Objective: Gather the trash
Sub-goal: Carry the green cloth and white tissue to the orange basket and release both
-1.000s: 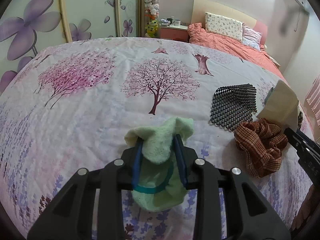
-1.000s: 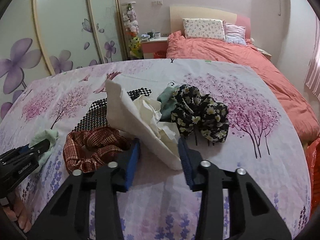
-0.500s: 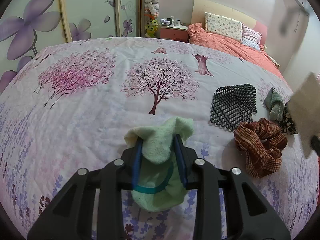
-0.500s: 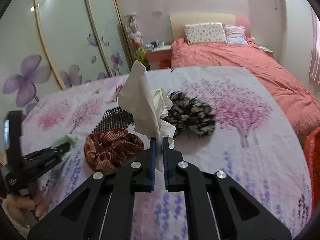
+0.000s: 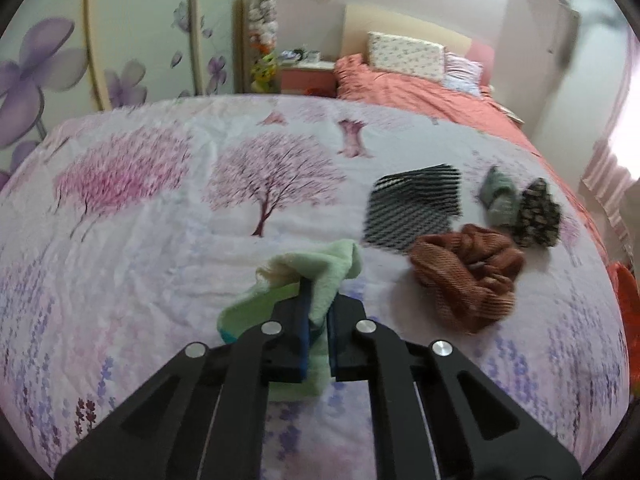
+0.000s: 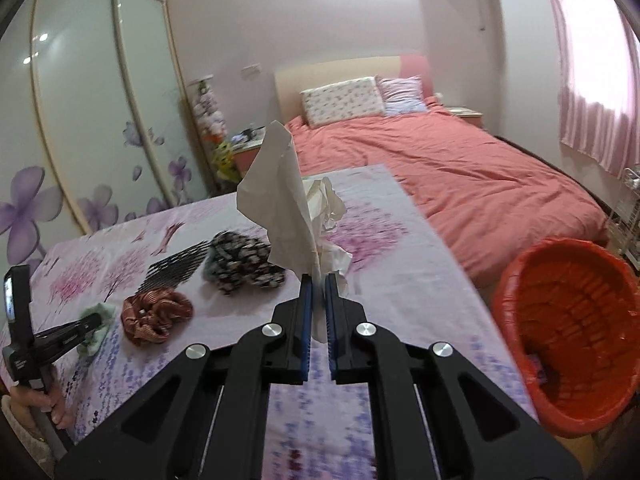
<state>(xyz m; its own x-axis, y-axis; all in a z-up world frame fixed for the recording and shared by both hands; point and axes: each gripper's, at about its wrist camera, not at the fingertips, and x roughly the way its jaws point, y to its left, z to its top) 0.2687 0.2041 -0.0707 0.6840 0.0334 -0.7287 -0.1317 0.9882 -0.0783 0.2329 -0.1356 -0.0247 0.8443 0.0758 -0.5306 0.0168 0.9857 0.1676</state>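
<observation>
My right gripper (image 6: 316,280) is shut on a crumpled white paper wad (image 6: 286,196) and holds it in the air above the table's right side. A red-lined trash bin (image 6: 572,332) stands on the floor at the right, below the table edge. My left gripper (image 5: 318,286) is shut on a light green cloth (image 5: 316,276) that rests on the floral tablecloth (image 5: 160,220). The left gripper also shows in the right wrist view (image 6: 86,326), low at the far left.
On the table lie a rust plaid scrunchie (image 5: 468,276), a black mesh mat (image 5: 416,208), a grey-green cloth (image 5: 498,196) and a black floral cloth (image 5: 538,214). A bed with a salmon cover (image 6: 460,176) stands behind, a flower-printed wardrobe (image 6: 80,120) at the left.
My right gripper has closed on the paper wad, lifted it and swung right, bringing the red bin into view. My left gripper has closed tighter on the green cloth.
</observation>
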